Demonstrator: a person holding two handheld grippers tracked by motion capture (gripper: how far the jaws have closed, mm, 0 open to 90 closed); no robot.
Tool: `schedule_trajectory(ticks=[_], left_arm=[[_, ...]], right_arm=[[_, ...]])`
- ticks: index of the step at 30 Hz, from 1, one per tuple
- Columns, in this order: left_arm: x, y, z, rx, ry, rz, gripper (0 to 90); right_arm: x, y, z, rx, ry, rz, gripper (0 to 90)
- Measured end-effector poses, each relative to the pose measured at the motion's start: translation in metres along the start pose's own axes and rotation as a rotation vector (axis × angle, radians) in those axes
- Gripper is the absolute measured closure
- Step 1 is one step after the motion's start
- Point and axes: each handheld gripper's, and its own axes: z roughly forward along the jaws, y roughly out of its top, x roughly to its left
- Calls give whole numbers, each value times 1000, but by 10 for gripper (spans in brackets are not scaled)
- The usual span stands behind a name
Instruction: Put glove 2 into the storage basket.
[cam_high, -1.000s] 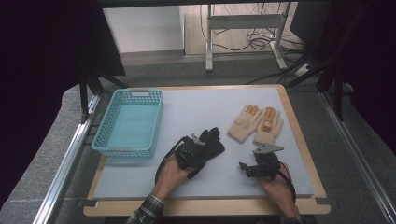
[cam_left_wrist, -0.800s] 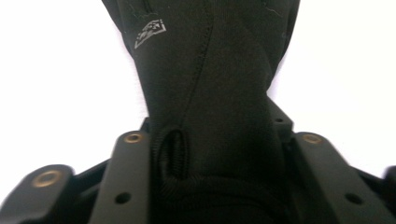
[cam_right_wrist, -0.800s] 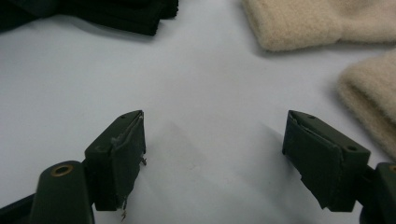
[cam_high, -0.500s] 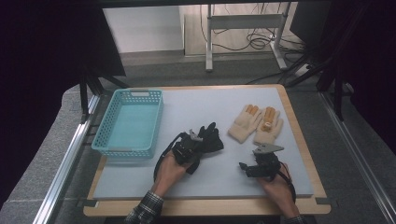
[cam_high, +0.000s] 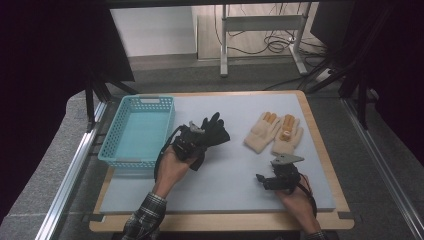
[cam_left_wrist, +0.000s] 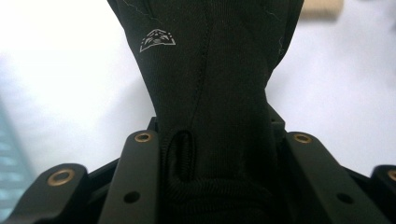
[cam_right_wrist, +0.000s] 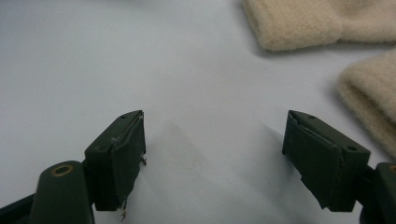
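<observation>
A black glove (cam_high: 216, 131) hangs just above the white mat, its cuff pinched in my left gripper (cam_high: 192, 143). In the left gripper view the black glove (cam_left_wrist: 215, 88), with a small white logo, fills the gap between the jaws of the left gripper (cam_left_wrist: 219, 140), which press on it from both sides. A pair of beige knit gloves (cam_high: 274, 132) lies flat on the mat at the right. My right gripper (cam_high: 267, 180) rests low near the front right; the right gripper (cam_right_wrist: 215, 154) stands open over bare mat, with the beige gloves (cam_right_wrist: 317, 23) just beyond it.
A light blue plastic basket (cam_high: 150, 98) stands at the mat's left side, right beside my left hand. The white mat (cam_high: 235, 180) lies on a wooden table with aluminium rails along both sides. Cables and a metal stand sit on the floor behind.
My left gripper has closed on the black glove's cuff and lifted it off the mat, shifting slightly left toward the basket. The right gripper has stayed put.
</observation>
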Motion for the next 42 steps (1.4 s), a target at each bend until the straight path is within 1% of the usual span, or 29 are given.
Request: schedule_trajectory(ticks=[1, 2, 3, 5, 7, 9, 10, 14, 15, 18, 19, 20, 21, 24, 25, 26, 27, 28, 29, 30, 32, 33, 34, 35, 36, 37, 38, 40, 42], left_arm=[[0, 0, 0, 0, 0, 0, 633], [7, 5, -8, -15, 12, -10, 632], [7, 5, -8, -15, 12, -10, 631], [19, 11, -20, -23, 44, -18, 630], [22, 12, -23, -23, 56, -19, 630], [33, 15, -32, -24, 95, -28, 629], [36, 15, -35, -25, 104, -30, 629], [60, 12, -49, -16, 157, -69, 625], [71, 9, -53, -9, 180, -93, 624], [92, 0, -58, 15, 220, -130, 622], [92, 0, -58, 15, 220, -130, 620], [106, -7, -60, 34, 244, -160, 619], [114, -11, -61, 47, 254, -175, 618], [134, -23, -60, 75, 280, -225, 616], [134, -23, -60, 75, 280, -225, 615], [146, -30, -59, 100, 293, -258, 615], [156, -36, -56, 125, 301, -280, 612], [160, -39, -54, 136, 304, -292, 610], [166, -43, -50, 163, 310, -304, 609], [166, -43, -50, 163, 310, -304, 606], [179, -51, -40, 217, 322, -331, 603], [183, -53, -36, 230, 324, -339, 601], [183, -53, -36, 230, 324, -339, 600], [191, -57, -29, 260, 328, -354, 599], [195, -58, -25, 274, 327, -362, 597], [195, -58, -25, 274, 327, -362, 596], [199, -59, -20, 291, 328, -369, 594], [206, -63, -9, 328, 348, -371, 590], [210, -64, -4, 363, 382, -350, 582]], right_arm=[[0, 0, 0, 0, 0, -1, 210], [0, 0, 0, 0, 0, -1, 210], [0, 0, 0, 0, 0, -1, 210], [0, 0, 0, 0, 0, 0, 210], [0, 0, 0, -1, 0, -1, 210], [0, 0, 0, 0, 0, 0, 210], [0, 0, 0, -1, 0, -1, 210], [0, 0, 0, -1, 0, -1, 209], [0, 0, 0, -1, 0, -1, 210], [0, 0, 0, 0, 0, -1, 209], [0, 0, 0, -1, 0, -1, 210], [0, 0, 0, -1, 0, -1, 210], [0, 0, 0, -1, 0, -1, 210], [0, 0, 0, -1, 0, -1, 210], [0, 0, 0, -1, 0, -1, 210], [0, 0, 0, -1, 0, -1, 210], [0, 0, 0, -1, 0, -1, 210], [0, 0, 0, -1, 0, -1, 209], [0, 0, 0, -1, 0, -1, 210], [0, 0, 0, -1, 0, -1, 210], [0, 0, 0, -1, 0, -1, 210], [0, 0, 0, -2, 0, -1, 210], [0, 0, 0, -2, 0, -1, 210], [0, 0, 0, -1, 0, -1, 210], [0, 0, 0, -1, 0, -1, 209], [0, 0, 0, -1, 0, -1, 209], [0, 0, 0, -2, 0, -1, 209], [0, 0, 0, -1, 0, -1, 209], [0, 0, 0, -2, 0, -1, 210]])
